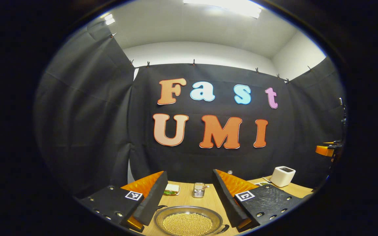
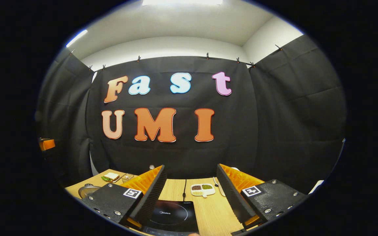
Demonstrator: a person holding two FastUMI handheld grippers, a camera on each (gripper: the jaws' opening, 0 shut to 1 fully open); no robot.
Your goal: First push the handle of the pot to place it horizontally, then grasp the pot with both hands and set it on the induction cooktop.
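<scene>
left claw [image 1: 189, 200] fingers spread wide, right claw [image 2: 192, 196] likewise, both level

Each left gripper [image 1: 189, 196] finger is a wedge with a ribbed inner face, mounted on a flat black plate studded with round silver screws and bearing a small square black-and-white marker tag. The right gripper [image 2: 190, 193], seen in the right gripper view, is built alike: two sawtooth-edged wedges, textured black plates, a ring of screw heads and one square tag on each plate. At the far right edge of the left gripper view, part of the other gripper's body juts in.
</scene>
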